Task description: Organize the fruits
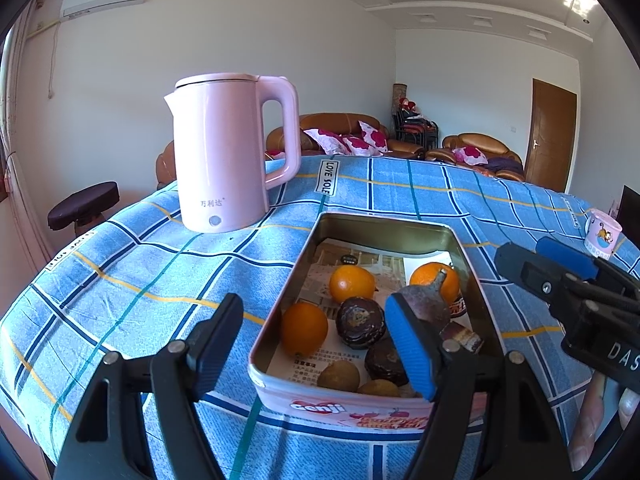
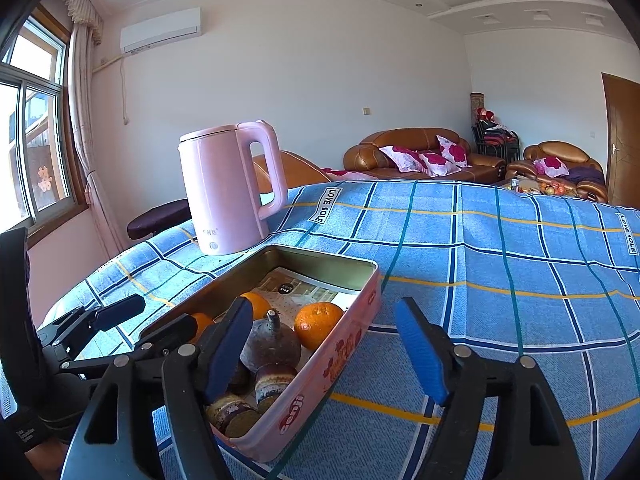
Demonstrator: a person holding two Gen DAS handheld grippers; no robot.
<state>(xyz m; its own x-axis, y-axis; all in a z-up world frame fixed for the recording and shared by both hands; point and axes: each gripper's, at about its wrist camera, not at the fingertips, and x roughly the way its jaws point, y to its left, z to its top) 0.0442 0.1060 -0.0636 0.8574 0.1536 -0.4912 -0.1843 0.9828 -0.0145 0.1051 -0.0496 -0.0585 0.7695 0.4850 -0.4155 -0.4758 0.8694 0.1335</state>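
A pink tin box (image 1: 476, 280) (image 2: 340, 344) sits on the blue checked tablecloth. It holds oranges (image 1: 303, 328) (image 2: 318, 324), a dark pomegranate-like fruit (image 1: 426, 304) (image 2: 272, 346), dark passion fruits (image 1: 360, 322) and small brownish fruits (image 1: 338, 376). My left gripper (image 1: 320, 352) is open and empty, straddling the tin's left wall near its front end. My right gripper (image 2: 324, 348) is open and empty, straddling the tin's right wall. The right gripper also shows at the right of the left wrist view (image 1: 560, 264).
A pink electric kettle (image 1: 232, 152) (image 2: 232, 188) stands behind the tin to the left. A small pink cup (image 1: 602, 234) sits at the far right on the cloth. A dark stool (image 1: 84, 204) stands beyond the table's left edge. Sofas line the far wall.
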